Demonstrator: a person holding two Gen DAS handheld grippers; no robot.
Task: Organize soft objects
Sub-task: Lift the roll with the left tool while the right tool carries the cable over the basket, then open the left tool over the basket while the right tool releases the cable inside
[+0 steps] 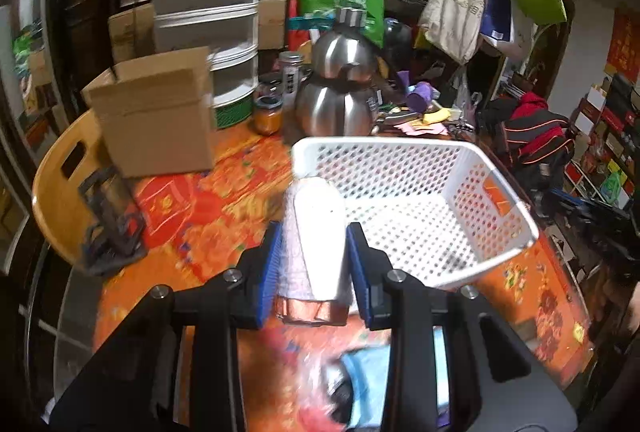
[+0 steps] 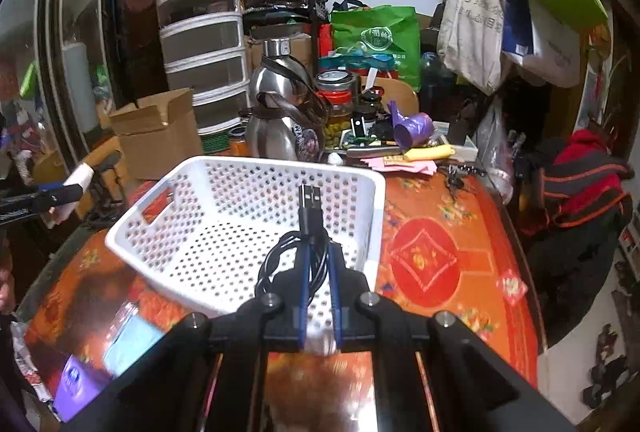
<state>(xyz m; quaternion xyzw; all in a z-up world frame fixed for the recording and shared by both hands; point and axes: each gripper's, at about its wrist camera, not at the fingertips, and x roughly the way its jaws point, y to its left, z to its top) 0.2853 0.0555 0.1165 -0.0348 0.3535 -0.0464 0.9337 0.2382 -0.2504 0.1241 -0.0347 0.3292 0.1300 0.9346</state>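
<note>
While clutter crowds the far wall, an orange patterned worktop (image 2: 440, 216) carries a white basket (image 2: 372, 191). Left fingers (image 1: 272, 260) clamp a white roll (image 1: 320, 244), pointing away near the basket's left rim. Right fingers (image 2: 336, 284), nearly together, pinch a black cable (image 2: 310, 207) over the basket, plug pointing far.

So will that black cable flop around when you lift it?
Probably yes. The black cable already droops in loose loops beside the right gripper, so it looks floppy. It seems thin and light. Its stiff plug end sticks straight up over the white basket.

One white basket (image 2: 248, 167), two steel kettles (image 1: 340, 87), one cardboard box (image 1: 156, 115)
</note>
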